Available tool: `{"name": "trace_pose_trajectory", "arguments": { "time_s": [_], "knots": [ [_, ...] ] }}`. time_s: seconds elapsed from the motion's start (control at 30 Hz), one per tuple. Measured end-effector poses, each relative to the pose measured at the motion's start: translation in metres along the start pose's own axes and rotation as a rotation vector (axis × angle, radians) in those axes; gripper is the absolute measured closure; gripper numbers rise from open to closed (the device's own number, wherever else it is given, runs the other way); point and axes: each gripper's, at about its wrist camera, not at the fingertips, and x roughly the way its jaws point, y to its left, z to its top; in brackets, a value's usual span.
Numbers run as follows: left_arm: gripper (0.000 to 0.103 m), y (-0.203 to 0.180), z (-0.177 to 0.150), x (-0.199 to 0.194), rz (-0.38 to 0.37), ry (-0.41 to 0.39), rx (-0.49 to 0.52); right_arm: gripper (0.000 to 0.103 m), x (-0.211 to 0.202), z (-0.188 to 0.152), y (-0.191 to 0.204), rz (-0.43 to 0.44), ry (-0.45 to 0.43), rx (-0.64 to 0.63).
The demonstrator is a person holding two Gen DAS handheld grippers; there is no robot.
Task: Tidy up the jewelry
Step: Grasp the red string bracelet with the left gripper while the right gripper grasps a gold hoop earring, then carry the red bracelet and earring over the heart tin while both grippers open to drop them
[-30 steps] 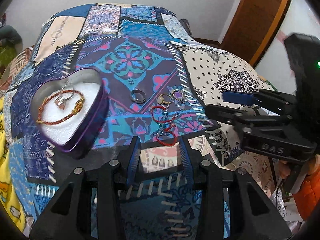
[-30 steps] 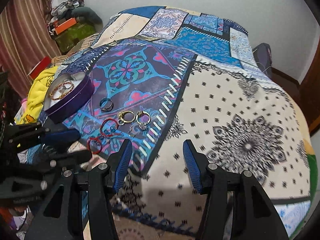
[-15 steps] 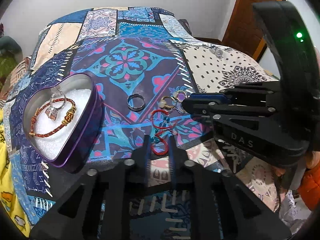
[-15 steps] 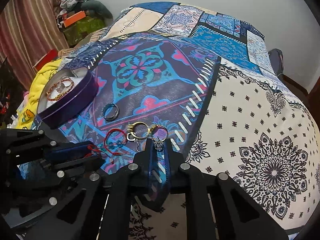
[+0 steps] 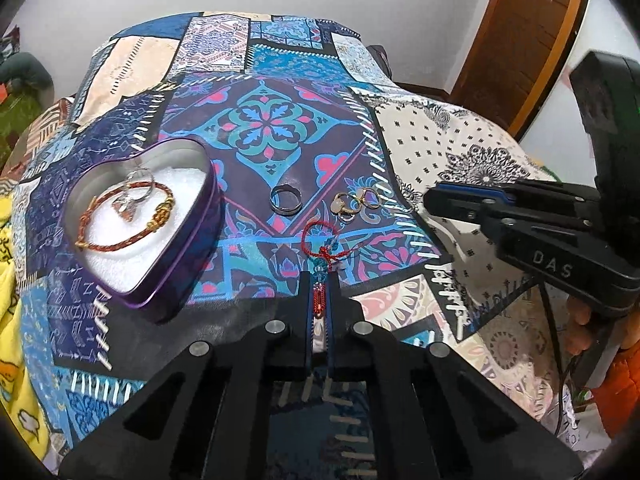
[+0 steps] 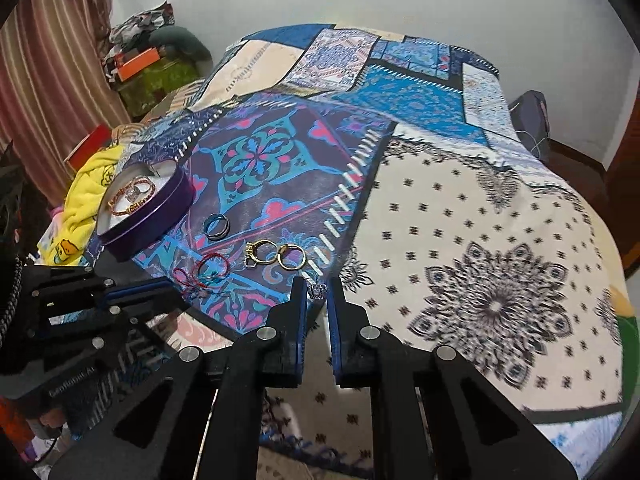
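While the bed quilt is spread out flat, a red string bracelet is pinched by the closed left gripper. A small silver ring is held between the tips of the right gripper. A dark ring and gold rings are left lying near the purple heart tin.

The left gripper, fingers nearly together, pinches a red string bracelet at its tips, while the right gripper, held level off to the right, clamps a small silver ring between its narrow-set blue-padded fingers.
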Motion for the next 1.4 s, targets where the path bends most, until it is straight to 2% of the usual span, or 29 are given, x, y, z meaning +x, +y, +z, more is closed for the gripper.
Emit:
{"name": "trace_pose_trajectory", "arguments": {
  "time_s": [0.33,0.7,1.07,1.4],
  "knots": [
    [0.100,0.005,0.010,-0.053,0.013,-0.115,-0.035,0.094,-0.033,0.007,0.003,-0.003,-0.075,0.004],
    [0.100,0.026,0.026,-0.106,0.048,-0.252,-0.072,0.094,-0.058,0.030,0.031,0.017,-0.176,-0.026],
    [0.100,0.057,0.031,-0.131,0.096,-0.320,-0.106,0.094,-0.053,0.055,0.073,0.082,-0.218,-0.070],
    [0.100,0.086,0.031,-0.133,0.128,-0.336,-0.141,0.094,-0.032,0.071,0.103,0.142,-0.214,-0.108]
  ]
}}
